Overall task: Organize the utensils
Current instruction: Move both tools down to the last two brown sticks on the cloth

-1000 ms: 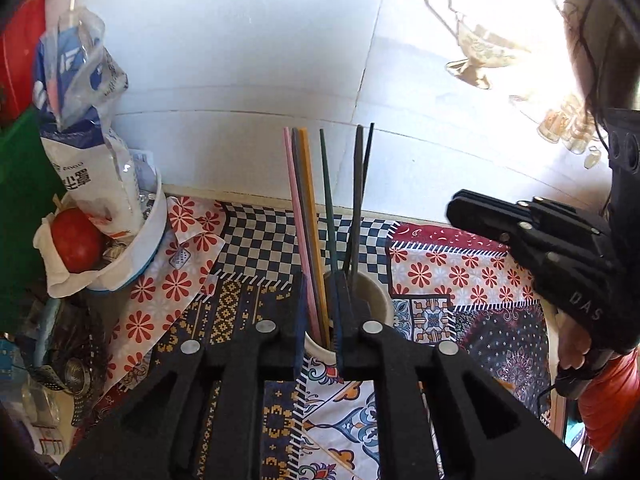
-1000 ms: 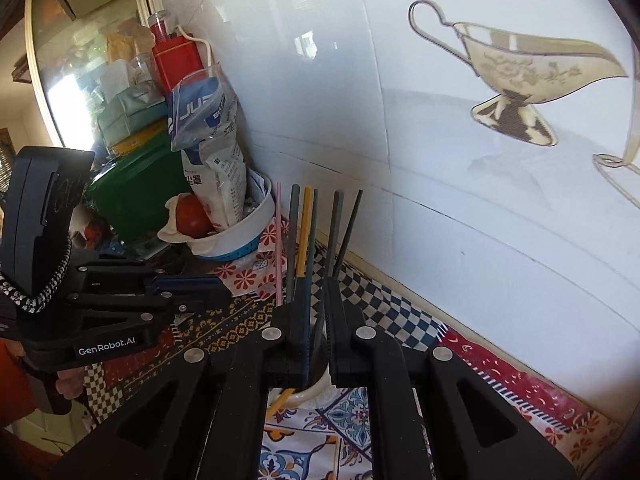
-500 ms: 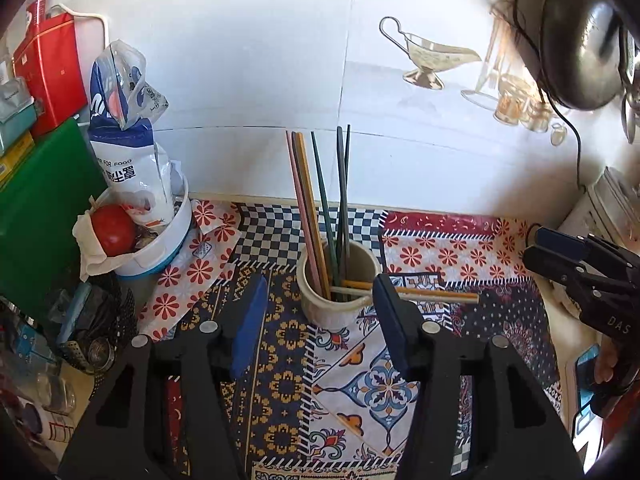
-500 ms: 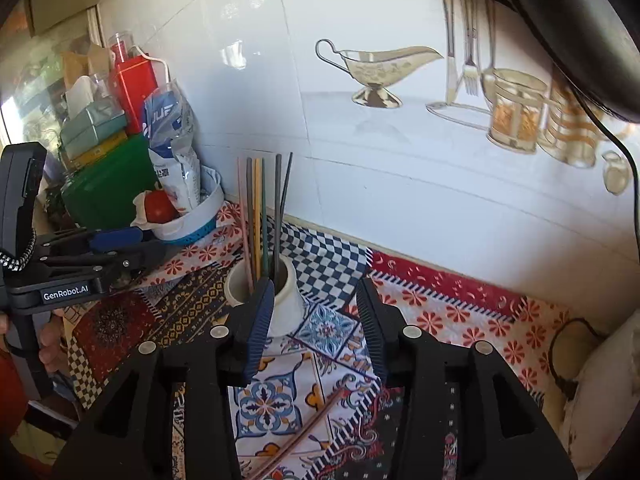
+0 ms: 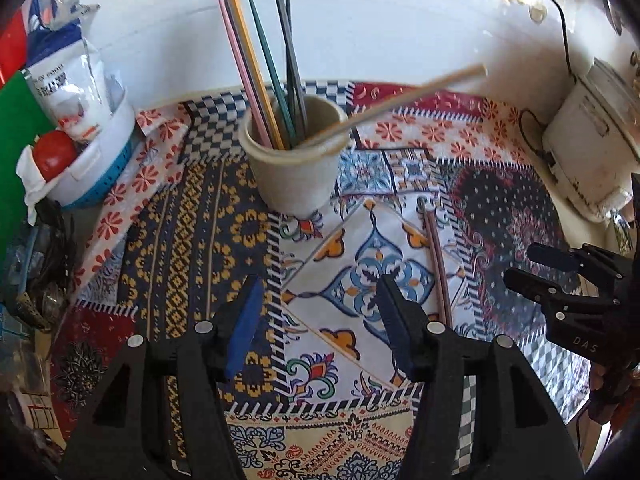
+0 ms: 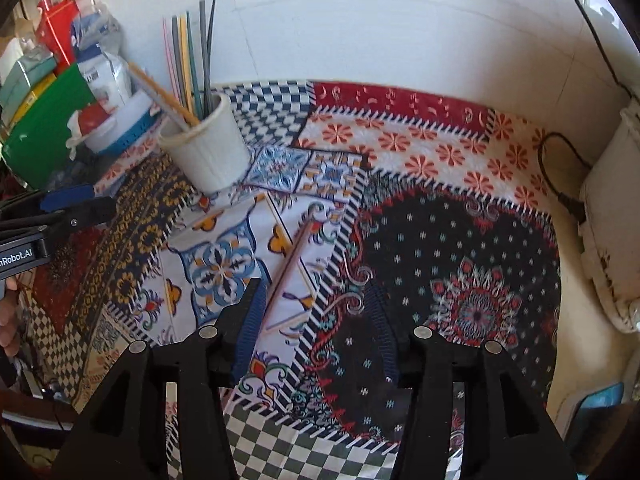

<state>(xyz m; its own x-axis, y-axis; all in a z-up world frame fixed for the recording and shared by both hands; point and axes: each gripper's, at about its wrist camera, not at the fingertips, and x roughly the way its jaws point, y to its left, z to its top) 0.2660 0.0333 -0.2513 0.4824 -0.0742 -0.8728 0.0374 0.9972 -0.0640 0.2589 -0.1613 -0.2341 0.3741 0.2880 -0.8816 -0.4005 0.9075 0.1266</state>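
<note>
With both grippers, left gripper (image 5: 318,314) and right gripper (image 6: 314,326), gaping empty, next: right pinches the brown chopstick (image 6: 290,266) off the cloth (image 6: 460,240), drops it in cup (image 6: 210,150).

The cup (image 5: 294,160) looks like matt paper. The patterned mat (image 5: 200,240) is woven cloth. The far wall (image 6: 380,20) is glossy tile

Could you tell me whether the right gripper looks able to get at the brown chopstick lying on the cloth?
Probably yes: the right gripper is open, and the brown chopstick lies flat just ahead of its jaws, nothing covering it.
</note>
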